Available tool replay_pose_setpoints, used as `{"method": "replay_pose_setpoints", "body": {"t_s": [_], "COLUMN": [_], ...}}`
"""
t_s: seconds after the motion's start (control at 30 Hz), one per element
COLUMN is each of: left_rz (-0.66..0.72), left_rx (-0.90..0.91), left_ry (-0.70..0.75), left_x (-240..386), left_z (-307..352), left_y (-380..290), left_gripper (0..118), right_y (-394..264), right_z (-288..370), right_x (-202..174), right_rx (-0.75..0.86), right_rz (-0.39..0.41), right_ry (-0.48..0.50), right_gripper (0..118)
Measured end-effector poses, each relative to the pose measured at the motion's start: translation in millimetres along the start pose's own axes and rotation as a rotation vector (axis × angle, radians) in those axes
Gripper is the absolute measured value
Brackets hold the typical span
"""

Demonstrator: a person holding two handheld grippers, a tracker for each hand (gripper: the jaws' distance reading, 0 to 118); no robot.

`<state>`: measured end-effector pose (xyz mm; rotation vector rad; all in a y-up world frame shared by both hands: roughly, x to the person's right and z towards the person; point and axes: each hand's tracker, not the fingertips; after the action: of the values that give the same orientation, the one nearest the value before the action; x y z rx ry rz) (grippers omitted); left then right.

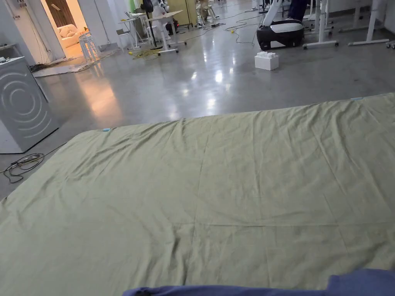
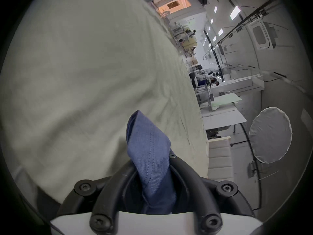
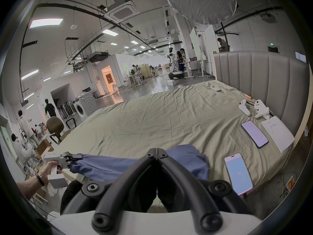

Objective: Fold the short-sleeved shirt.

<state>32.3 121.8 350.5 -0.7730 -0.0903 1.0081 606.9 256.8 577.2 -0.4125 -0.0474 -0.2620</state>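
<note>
Bedsheet (image 1: 216, 185); shirt (image 3: 105, 166) between both grippers' fingers (image 3: 156, 154)

Your bed (image 3: 152, 120) wears a creased olive-green sheet (image 1: 216, 185), stretching ahead of your right hand-held gripper (image 3: 156, 151). Off to that hand-held gripper's right lie two phones (image 3: 238, 173) (image 3: 254, 134), a sheet of paper (image 3: 277, 133) and two white controllers (image 3: 244, 107) near the padded headboard (image 3: 260, 72). A white remote (image 3: 215, 88) lies far ahead of it.
</note>
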Motion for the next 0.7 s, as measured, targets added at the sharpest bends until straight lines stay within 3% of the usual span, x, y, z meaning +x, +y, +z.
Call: {"method": "replay_pose_setpoints", "body": {"t_s": [0.1, 0.23, 0.4, 0.6, 0.7], "left_rz": [-0.13, -0.28, -0.462, -0.623, -0.654], "left_rx": [0.068, 0.055, -0.043, -0.242, -0.274], "left_ry": [0.079, 0.013, -0.066, 0.048, 0.115], "left_x": [15, 64, 136, 158, 155], "left_z": [26, 37, -2, -101, -129], "left_y": [25, 11, -81, -189, -211], "left_gripper": [15, 15, 15, 16, 35], "right_y": [-3, -7, -11, -20, -26], "right_z": [-1, -3, -1, 17, 29], "right_x": [4, 4, 1, 4, 13], "right_rx": [-0.001, 0.004, 0.008, 0.008, 0.01], "right_rz": [-0.03, -0.06, -0.067, -0.012, -0.024], "right_ry": [-0.007, -0.002, 0.014, -0.048, -0.085], "right_gripper": [0, 0, 0, 0, 0]}}
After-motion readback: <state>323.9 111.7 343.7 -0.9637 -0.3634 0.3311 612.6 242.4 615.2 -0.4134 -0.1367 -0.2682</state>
